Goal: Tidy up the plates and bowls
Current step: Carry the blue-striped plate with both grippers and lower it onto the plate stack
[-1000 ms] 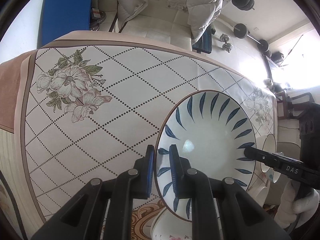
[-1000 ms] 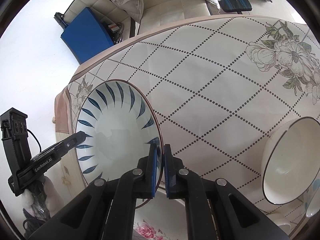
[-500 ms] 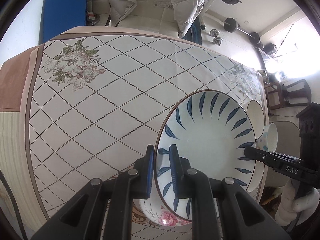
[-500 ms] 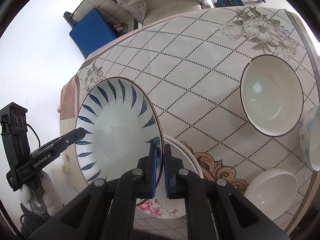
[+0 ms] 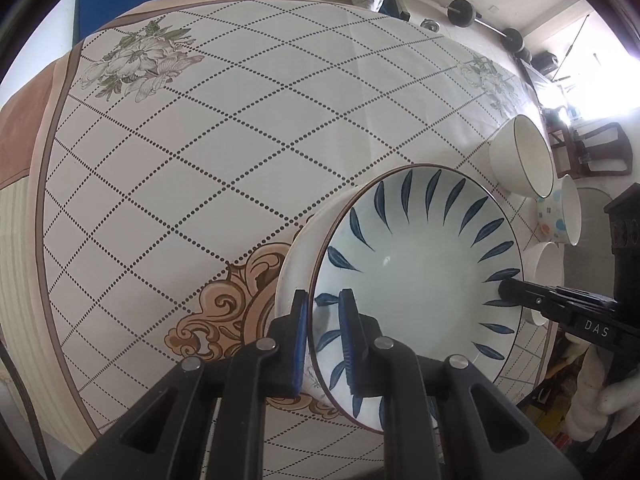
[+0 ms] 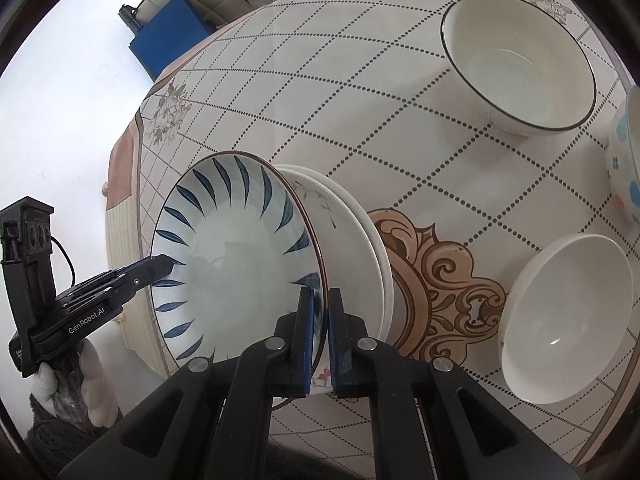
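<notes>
Claws left (image 5: 323,334), marked "GenRobot.AI", and right (image 6: 319,330), marked "DAS", each clench the blue-leaf plate's (image 5: 420,276) rim.

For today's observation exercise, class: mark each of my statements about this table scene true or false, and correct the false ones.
1. Both grippers grip the blue-leaf plate by its rim. True: the left gripper and the right gripper clamp opposite edges.
2. The blue-leaf plate lies flat on the tablecloth. False: it is held tilted above the white plates stacked on the tablecloth.
3. The black-rimmed bowl is empty. True.
4. The plain white bowl is stacked inside the black-rimmed bowl. False: they stand apart on the tablecloth.
5. The polka-dot bowl lies upside down. False: it stands on its base.
</notes>
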`<state>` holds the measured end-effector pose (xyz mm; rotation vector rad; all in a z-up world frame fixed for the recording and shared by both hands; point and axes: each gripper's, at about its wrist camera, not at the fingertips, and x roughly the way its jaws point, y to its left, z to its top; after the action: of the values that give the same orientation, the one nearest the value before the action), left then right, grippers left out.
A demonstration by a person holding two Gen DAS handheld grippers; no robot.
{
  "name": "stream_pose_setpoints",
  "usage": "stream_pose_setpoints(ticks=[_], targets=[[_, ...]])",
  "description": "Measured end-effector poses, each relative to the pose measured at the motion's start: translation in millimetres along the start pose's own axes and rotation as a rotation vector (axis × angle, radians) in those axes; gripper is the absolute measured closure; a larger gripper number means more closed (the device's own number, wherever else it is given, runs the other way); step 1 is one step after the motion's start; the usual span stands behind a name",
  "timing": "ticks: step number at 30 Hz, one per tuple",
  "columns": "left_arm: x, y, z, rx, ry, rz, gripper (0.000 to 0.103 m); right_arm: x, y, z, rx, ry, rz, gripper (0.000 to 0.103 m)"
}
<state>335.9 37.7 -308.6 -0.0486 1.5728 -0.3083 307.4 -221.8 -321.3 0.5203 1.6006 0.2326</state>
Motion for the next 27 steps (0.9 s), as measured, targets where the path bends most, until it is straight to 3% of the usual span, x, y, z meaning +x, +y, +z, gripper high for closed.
stream_pose_setpoints(ticks=[10, 27], targets=[[33.7, -2.9, -8.7, 0.041, 0.082, 0.037, 0.09, 26.9, -14.2, -8.0, -0.002, 0.045, -0.027, 0.096], [59.3, -28.0, -6.9, 0.087, 0.127, 0.09, 0.09, 44.0, -12.9, 2.9, -0.023, 0.09, -0.066, 0.095]])
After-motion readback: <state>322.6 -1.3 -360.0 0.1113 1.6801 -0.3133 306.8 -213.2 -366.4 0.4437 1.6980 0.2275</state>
